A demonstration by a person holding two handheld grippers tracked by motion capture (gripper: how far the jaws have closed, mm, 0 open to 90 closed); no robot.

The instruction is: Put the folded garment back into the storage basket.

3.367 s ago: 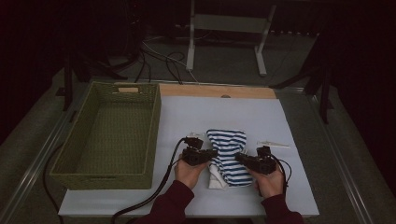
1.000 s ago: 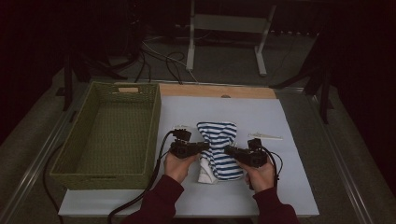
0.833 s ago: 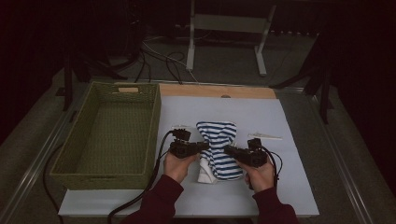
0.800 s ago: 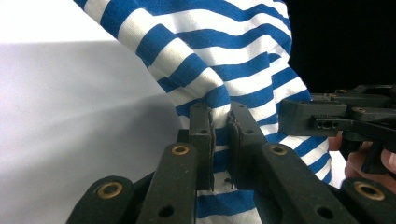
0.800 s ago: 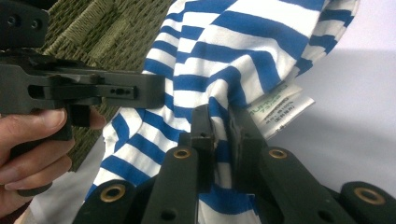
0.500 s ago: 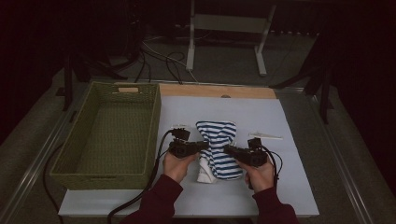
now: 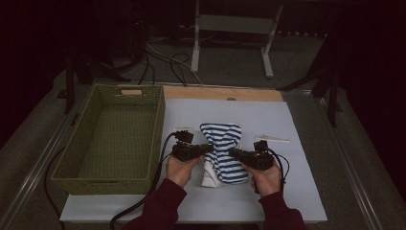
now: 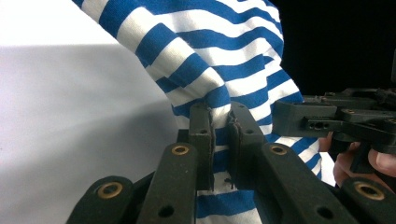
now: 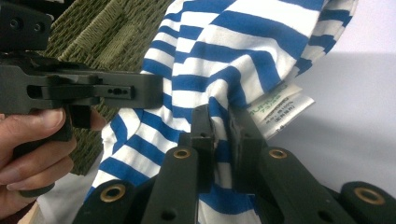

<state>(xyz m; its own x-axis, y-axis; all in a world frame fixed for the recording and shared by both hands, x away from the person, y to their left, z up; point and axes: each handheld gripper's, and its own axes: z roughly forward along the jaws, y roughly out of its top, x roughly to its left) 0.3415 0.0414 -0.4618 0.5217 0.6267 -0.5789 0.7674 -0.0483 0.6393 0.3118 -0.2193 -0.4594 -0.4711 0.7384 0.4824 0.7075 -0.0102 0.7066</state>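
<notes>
A blue-and-white striped garment [image 7: 224, 152] lies bunched on the white table sheet [image 7: 297, 167]. My left gripper [image 7: 207, 148] is shut on the garment's left side; in the left gripper view striped cloth [image 8: 210, 70] is pinched between the jaws of my left gripper [image 8: 220, 122]. My right gripper [image 7: 233, 152] is shut on the garment's right side. In the right gripper view my right gripper [image 9: 220, 114] squeezes a fold of the striped garment [image 9: 224, 56] beside a white care label [image 9: 279, 112]. The two grippers face each other, close together.
A green woven basket [image 7: 72, 158] stands at the left of the table, seemingly empty. A thin white strip [image 7: 272, 139] lies on the sheet to the right of the garment. A wooden board [image 7: 220, 93] edges the far side. Cables [image 7: 143, 201] trail off the front.
Both grippers have moved inward toward each other over the garment, which has bunched up narrower and taller between them. In the last second little has shifted.
</notes>
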